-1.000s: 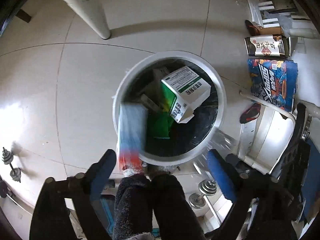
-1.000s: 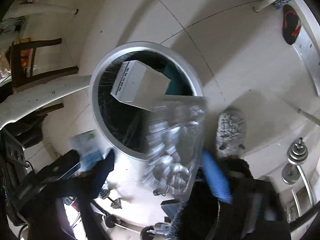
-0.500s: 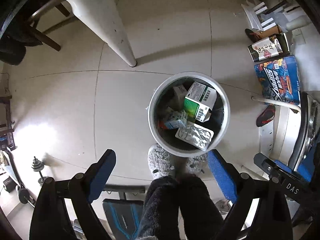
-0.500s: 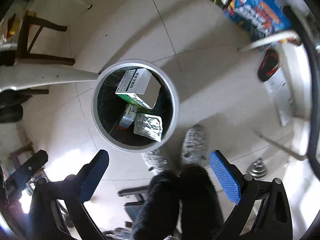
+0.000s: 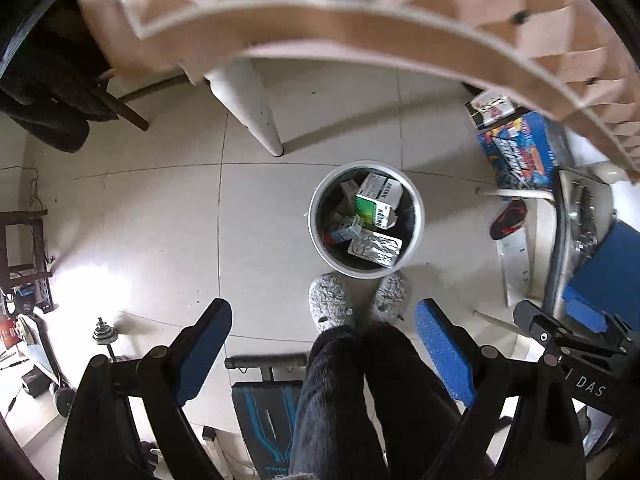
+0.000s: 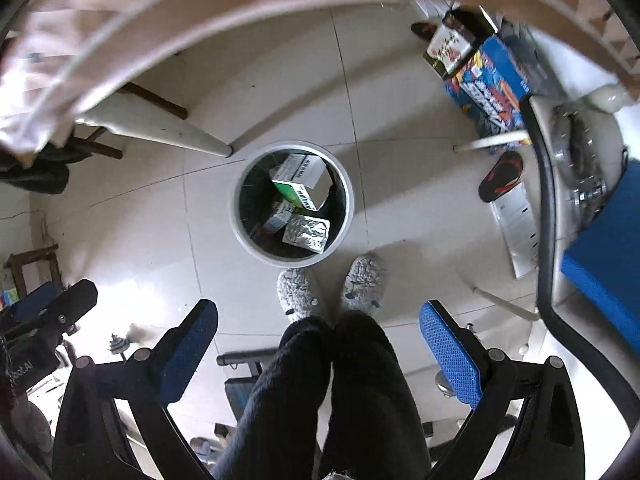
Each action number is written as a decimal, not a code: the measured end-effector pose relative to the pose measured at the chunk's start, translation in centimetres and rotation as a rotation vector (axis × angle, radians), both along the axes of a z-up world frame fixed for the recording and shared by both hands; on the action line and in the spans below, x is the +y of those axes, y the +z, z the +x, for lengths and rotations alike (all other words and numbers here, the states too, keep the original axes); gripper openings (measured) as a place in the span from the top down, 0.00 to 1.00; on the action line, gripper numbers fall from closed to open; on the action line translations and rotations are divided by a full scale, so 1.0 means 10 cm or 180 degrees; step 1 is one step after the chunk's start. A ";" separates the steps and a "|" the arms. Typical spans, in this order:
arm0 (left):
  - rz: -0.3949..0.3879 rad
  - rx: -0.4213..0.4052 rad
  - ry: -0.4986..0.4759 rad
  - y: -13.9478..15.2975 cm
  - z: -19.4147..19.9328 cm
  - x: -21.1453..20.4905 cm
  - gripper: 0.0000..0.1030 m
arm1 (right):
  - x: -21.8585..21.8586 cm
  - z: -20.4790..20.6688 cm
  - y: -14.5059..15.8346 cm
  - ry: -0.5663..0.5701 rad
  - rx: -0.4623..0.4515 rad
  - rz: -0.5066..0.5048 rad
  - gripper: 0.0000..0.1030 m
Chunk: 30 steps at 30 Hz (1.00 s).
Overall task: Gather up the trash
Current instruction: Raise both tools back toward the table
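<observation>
1. Trash lay inside a round white bin (image 5: 416, 236) standing on the pale tiled floor (image 5: 160, 220), right in front of a person's two grey fuzzy slippers (image 5: 330, 306).
2. Three pieces could be counted clearly in the bin: one green-and-white carton (image 5: 378, 204) with printed writing too small to read, one silver blister pack (image 5: 376, 248) lying flat just below it, and one small blue-and-white packet (image 5: 348, 232) to its left. Further scraps underneath were too dark to make out.
3. Both views looked straight down from high above the bin, past the person's dark trouser legs (image 5: 360, 400).
4. The left gripper (image 5: 322, 354) had its two blue-padded fingers spread wide, with nothing between them.
5. The right gripper (image 6: 320, 350) was likewise spread wide and carried nothing.
6. White letters reading "DAS" (image 5: 590, 390) showed on black gear at the right edge of the left view.
7. The edge of a light wooden surface (image 5: 360, 36) arched across the top of both views, with one white tapered leg (image 5: 252, 108) reaching the floor.
8. One blue printed box (image 6: 492, 80) and one dark carton with a red-and-white label (image 6: 452, 48) sat on the floor at the right; their writing was unreadable.
9. One red-and-black sandal (image 6: 502, 176) lay near them.
</observation>
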<state>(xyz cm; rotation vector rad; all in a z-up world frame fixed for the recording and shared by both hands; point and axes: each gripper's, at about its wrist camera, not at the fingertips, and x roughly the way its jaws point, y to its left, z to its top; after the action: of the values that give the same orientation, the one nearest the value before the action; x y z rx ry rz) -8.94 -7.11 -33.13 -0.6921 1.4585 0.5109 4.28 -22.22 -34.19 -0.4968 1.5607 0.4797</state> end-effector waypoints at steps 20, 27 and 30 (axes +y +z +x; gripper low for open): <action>0.0611 -0.0454 0.0247 1.71 0.42 0.49 0.09 | 0.38 0.44 2.09 -0.0315 -0.0167 0.0842 0.01; 0.0848 -0.0515 0.0228 1.93 1.71 0.87 0.02 | 0.43 1.94 2.51 -0.0842 -0.0393 0.1031 0.01; 0.0851 -0.0506 0.0223 1.99 2.43 1.02 0.02 | 0.43 2.74 2.57 -0.1001 -0.0454 0.1009 0.01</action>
<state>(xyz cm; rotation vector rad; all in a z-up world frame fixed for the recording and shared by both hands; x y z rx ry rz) 15.33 3.11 -13.22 -0.5588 1.1938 0.6757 31.64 -17.96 -8.46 -0.0387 1.3621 0.4281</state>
